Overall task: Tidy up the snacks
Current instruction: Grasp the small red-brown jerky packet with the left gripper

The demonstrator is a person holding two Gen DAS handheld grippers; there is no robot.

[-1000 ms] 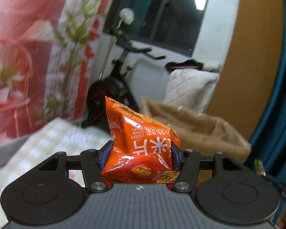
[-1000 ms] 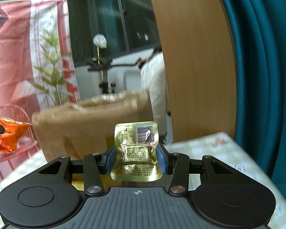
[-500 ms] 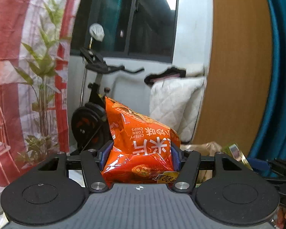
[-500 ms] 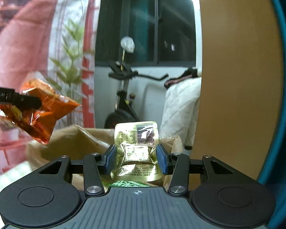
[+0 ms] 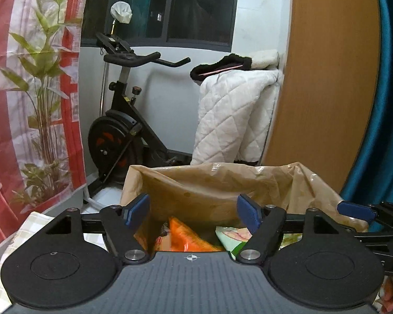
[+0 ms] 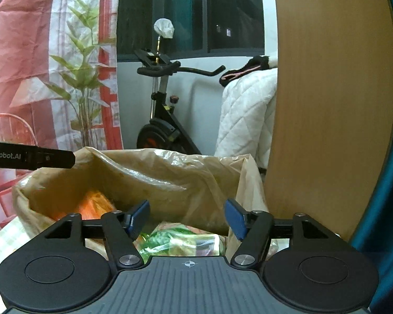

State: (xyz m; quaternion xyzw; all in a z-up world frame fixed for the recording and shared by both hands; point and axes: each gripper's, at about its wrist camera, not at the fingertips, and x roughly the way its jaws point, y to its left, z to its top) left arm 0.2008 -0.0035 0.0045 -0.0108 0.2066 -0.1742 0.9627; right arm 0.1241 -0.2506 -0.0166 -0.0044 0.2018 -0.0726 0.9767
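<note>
A brown plastic bag [image 5: 196, 183] stands open on the table, also in the right wrist view [image 6: 157, 172]. My left gripper [image 5: 194, 212] is open and empty above its mouth. The orange corn chips packet [image 5: 186, 238] lies inside the bag below it, and shows in the right wrist view [image 6: 94, 204]. My right gripper [image 6: 187, 217] is open and empty over the bag's right side. A gold and green packet [image 6: 180, 240] lies inside below it. A pale green packet [image 5: 230, 235] also lies in the bag.
A checked tablecloth [image 5: 31, 219] covers the table under the bag. An exercise bike [image 5: 123, 130] and a white quilt [image 5: 235, 117] stand behind. A wooden panel [image 6: 327, 104] and a teal curtain [image 5: 385, 104] are at the right.
Both grippers moved over the bag and opened. The orange chips packet and the gold packet dropped out of the jaws into the bag.
</note>
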